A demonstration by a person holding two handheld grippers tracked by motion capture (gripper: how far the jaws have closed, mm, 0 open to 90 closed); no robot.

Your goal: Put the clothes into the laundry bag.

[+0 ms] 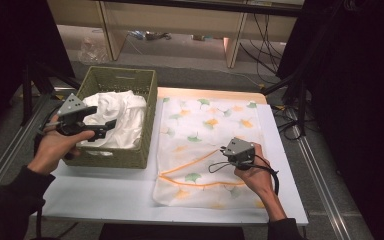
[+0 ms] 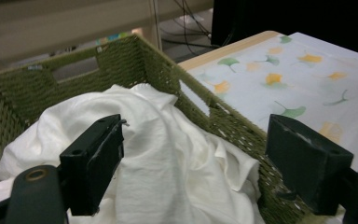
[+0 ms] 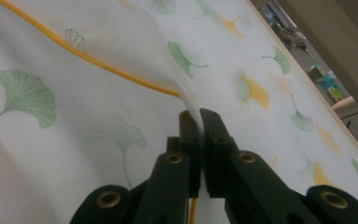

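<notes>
While right gripper (image 3: 199, 122) pinches orange-trimmed edge of leaf-print mesh bag (image 1: 207, 125) flat on table (image 1: 105, 192), left gripper (image 2: 193, 154) hovers, jaws wide, empty, over white cloth (image 2: 168, 154) in woven basket (image 2: 158, 65). Risk: thin mesh slipping from pinch; cloth snagging basket rim.

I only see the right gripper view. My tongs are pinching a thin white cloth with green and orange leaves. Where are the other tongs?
Observer: The left tongs hover over an olive-green woven basket, left of your cloth.
Child: What's in the basket?
Observer: A crumpled white cloth, heaped up inside.
Child: Are they grabbing it?
Observer: No. In the left gripper view the black pads stand wide apart above it, pinching nothing.
</notes>
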